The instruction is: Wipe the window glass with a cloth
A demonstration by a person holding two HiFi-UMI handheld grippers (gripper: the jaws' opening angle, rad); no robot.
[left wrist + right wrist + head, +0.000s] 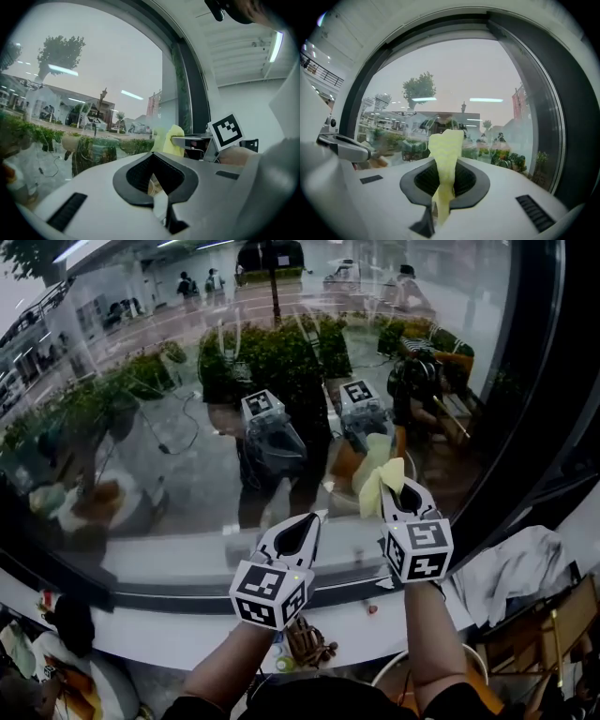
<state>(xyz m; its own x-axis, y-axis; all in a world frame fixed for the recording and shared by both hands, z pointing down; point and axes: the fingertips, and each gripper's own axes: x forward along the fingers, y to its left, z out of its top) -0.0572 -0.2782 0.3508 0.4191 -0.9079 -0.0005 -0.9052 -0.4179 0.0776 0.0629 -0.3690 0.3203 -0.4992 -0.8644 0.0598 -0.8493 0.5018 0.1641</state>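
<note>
The window glass (169,437) fills most of the head view and mirrors both grippers. My right gripper (401,493) is shut on a pale yellow cloth (379,482), whose free end stands up close to the glass. In the right gripper view the cloth (445,157) rises from between the jaws of that gripper (439,208) in front of the glass (464,79). My left gripper (298,532) hovers lower and to the left, shut with nothing in it. The left gripper view shows its jaws (159,206) closed, with the cloth (172,140) off to the right.
A white sill (178,563) runs under the glass. The dark window frame (553,399) curves down the right side. A crumpled white fabric (514,568) lies at the lower right. Below the sill are a brown object (306,643) and dishes (56,681) at the lower left.
</note>
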